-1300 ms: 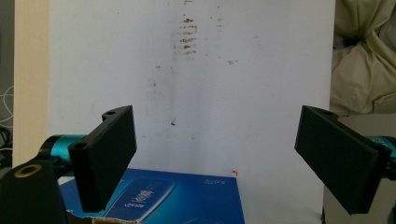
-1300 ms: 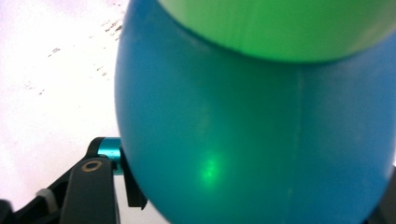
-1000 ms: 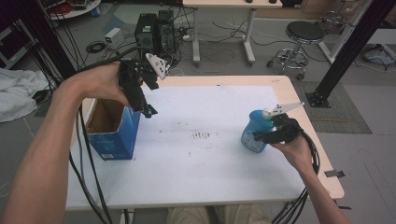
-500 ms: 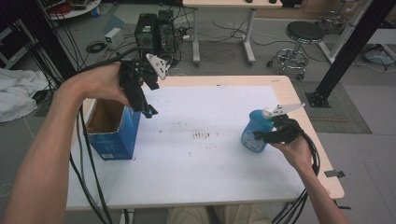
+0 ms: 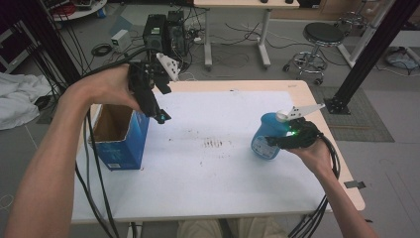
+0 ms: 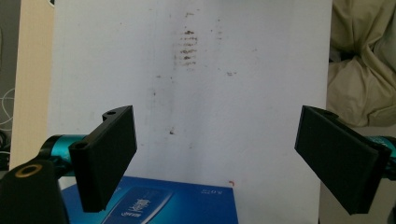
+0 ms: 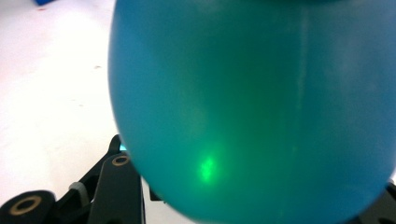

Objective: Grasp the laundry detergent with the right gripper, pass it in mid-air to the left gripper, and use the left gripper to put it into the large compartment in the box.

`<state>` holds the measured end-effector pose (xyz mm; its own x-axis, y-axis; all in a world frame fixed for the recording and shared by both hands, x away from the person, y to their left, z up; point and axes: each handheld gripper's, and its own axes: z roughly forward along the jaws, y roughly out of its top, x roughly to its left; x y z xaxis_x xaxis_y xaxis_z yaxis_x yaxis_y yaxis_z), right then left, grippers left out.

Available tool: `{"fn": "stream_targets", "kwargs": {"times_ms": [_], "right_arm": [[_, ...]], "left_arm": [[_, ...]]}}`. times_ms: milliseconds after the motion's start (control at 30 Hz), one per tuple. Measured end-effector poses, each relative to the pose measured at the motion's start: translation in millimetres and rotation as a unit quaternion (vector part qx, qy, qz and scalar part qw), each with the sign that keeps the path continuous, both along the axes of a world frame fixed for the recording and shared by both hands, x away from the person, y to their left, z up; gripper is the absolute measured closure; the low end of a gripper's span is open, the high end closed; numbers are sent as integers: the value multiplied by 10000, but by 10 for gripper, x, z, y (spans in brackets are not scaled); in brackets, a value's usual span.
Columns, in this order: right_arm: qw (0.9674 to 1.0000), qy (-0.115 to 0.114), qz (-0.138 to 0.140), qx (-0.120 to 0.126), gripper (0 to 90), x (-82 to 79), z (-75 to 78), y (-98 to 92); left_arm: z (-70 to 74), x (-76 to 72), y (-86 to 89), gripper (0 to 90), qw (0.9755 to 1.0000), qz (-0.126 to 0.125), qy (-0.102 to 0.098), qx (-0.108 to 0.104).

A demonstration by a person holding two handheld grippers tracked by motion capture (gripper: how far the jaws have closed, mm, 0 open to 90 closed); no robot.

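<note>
High view: a white-topped table point(image 5: 218, 183) carries an open blue cardboard box point(image 5: 120, 134) at its left edge and a blue bottle point(image 5: 266, 136) toward its right edge. Taking the box as the reference, the bottle stands well apart from it, across the table, upright on the surface. A patch of dark smudges point(image 5: 216, 144) marks the white top between the box and the bottle.

The left gripper point(image 5: 159, 117) is held in the air above the box's far right corner, tips angled down toward the table, clear of the box. In the left gripper view its jaws stand wide apart with nothing between them; the left gripper point(image 6: 215, 163) looks down on the white surface, the smudges point(image 6: 187, 49) ahead and the box's blue printed face point(image 6: 154, 205) at the bottom of the frame.

The right gripper point(image 5: 277, 141) is at the bottle, far from the box, with a green light showing on its body. In the right gripper view the bottle point(image 7: 257, 107) sits right against the camera, and the jaws reach to either side of its base. Whether they press on it cannot be told.
</note>
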<state>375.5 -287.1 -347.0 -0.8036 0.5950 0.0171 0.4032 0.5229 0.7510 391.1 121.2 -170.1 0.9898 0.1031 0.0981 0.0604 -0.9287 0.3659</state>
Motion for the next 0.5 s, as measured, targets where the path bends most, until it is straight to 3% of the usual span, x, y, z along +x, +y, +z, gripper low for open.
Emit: {"fn": "stream_targets", "kwargs": {"times_ms": [33, 67, 100, 133, 167, 200, 267, 333, 367, 400, 433, 467, 500], "right_arm": [[10000, 0, 0, 0, 472, 0, 0, 0], [9996, -84, 257, -58, 471, -2, 90, 71], [9996, -84, 257, -58, 471, -2, 90, 71], [9981, -166, 593, -92, 471, 5, 170, 150], [9981, -166, 593, -92, 471, 5, 170, 150], [9968, -167, 772, -114, 471, 15, 206, 191], [9934, -152, 1125, -168, 471, 42, 262, 285], [9872, -118, 1569, -260, 470, 91, 313, 437], [9872, -118, 1569, -260, 470, 91, 313, 437], [9827, -98, 1819, -344, 470, 121, 333, 543], [9827, -98, 1819, -344, 470, 121, 333, 543], [9787, -128, 2007, -422, 470, 143, 349, 649], [9787, -128, 2007, -422, 470, 143, 349, 649]], "left_arm": [[0, 0, 0, 128, 10000, 0, 0, 0], [18, -6, -45, 128, 10000, -6, 30, -40], [18, -6, -45, 128, 10000, -6, 30, -40], [28, -9, -72, 129, 10000, -7, 42, -57], [37, -11, -100, 129, 9999, -1, 70, -81], [46, -11, -131, 128, 9999, -10, 76, -101], [69, -15, -206, 128, 9998, -16, 107, -149], [87, -13, -272, 128, 9997, -34, 136, -203], [92, -17, -314, 128, 9996, -33, 159, -241], [95, -24, -404, 128, 9993, -52, 204, -306], [95, -24, -404, 129, 9993, -52, 204, -306], [84, -29, -500, 128, 9992, -113, 214, -329], [84, -29, -500, 128, 9992, -113, 214, -329]]}}
